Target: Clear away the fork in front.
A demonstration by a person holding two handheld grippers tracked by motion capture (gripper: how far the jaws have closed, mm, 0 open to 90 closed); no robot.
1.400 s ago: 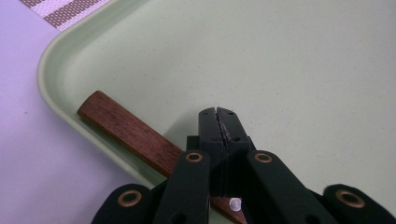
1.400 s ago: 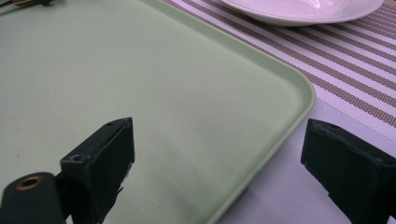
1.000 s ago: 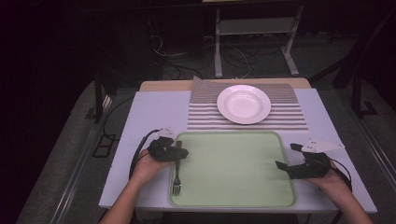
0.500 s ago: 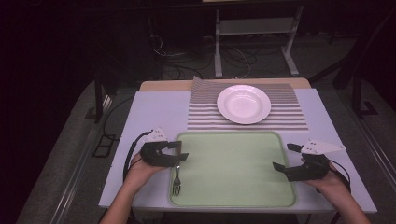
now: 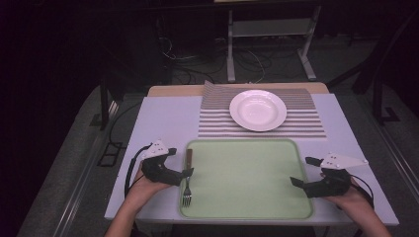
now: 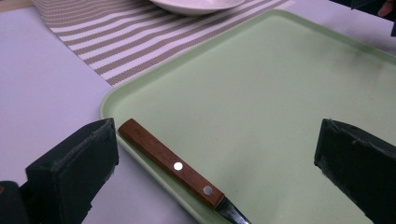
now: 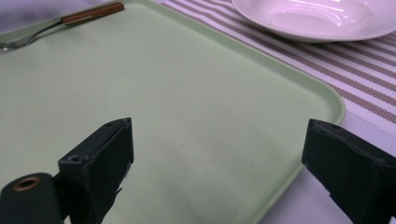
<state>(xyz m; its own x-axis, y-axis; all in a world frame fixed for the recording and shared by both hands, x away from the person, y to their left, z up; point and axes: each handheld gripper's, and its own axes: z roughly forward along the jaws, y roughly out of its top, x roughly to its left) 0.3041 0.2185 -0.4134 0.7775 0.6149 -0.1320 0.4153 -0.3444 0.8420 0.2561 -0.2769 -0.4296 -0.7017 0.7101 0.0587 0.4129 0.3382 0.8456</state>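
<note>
The left gripper point(image 5: 184, 174), jaws just opened wide and empty, frees the wooden-handled steel fork point(image 6: 173, 165) lying between them on the pale green plastic tray point(image 6: 280, 102); back straight off, while the right gripper point(image 5: 301, 173) waits wide, empty

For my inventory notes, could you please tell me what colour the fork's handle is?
Reddish-brown wood with two silver rivets on the fork, clearest in the left gripper view.

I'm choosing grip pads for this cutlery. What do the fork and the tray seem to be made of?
Fork: brown wooden handle with two bright rivets, grain faintly visible; shiny metal neck and tines, probably steel. Tray: pale green, smooth matte surface with a rounded moulded rim, likely plastic.
</note>
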